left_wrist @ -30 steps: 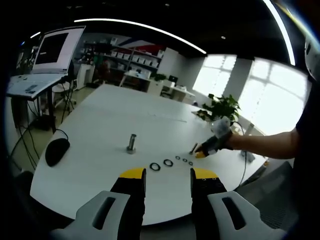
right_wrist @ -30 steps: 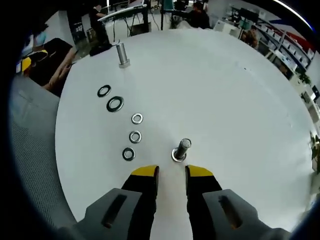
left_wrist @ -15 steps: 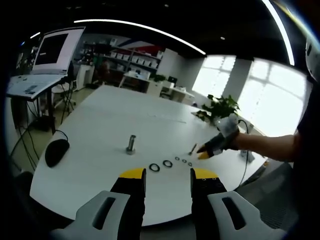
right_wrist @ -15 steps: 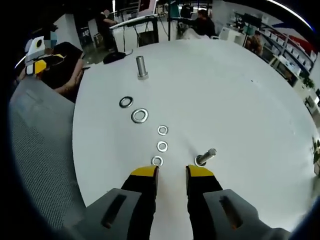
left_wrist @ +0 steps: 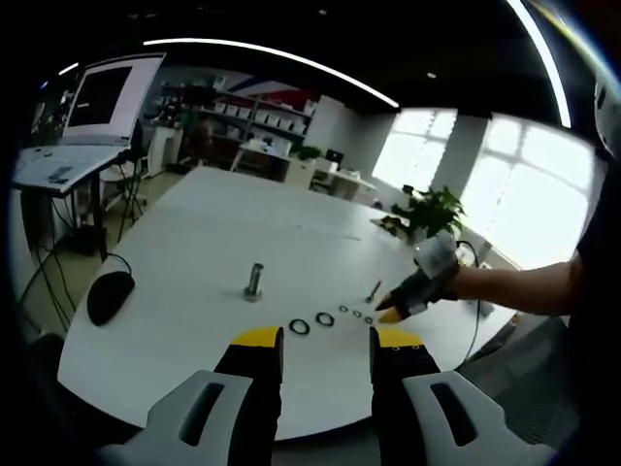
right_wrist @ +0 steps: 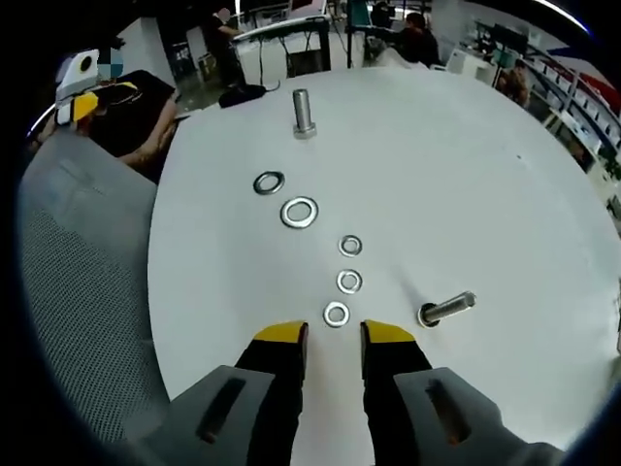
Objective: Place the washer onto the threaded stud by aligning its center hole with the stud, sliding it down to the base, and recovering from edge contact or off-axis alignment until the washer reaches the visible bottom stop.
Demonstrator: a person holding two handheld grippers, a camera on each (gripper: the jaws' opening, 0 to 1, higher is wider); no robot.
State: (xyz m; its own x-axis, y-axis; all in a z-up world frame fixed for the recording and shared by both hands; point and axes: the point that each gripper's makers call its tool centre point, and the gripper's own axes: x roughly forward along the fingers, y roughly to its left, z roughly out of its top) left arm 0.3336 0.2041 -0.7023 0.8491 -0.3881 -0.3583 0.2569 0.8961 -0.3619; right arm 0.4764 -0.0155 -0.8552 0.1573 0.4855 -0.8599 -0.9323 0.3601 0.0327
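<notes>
1. The table (right_wrist: 505, 175) has a smooth, matt white top.
2. The five washers, such as the nearest small washer (right_wrist: 337, 315) and the large washer (right_wrist: 300, 212), look like bright, shiny metal.
3. The threaded stud (right_wrist: 445, 310) and the larger bolt (right_wrist: 303, 113) are grey metal with a dull sheen.
4. The right gripper (right_wrist: 333, 335) has glossy yellow plastic tips on black fingers and matt grey plastic shells.
5. The computer mouse (left_wrist: 110, 294) is matt black plastic.

Right claw (right_wrist: 333, 335) now over nearest washer (right_wrist: 337, 315)
</notes>
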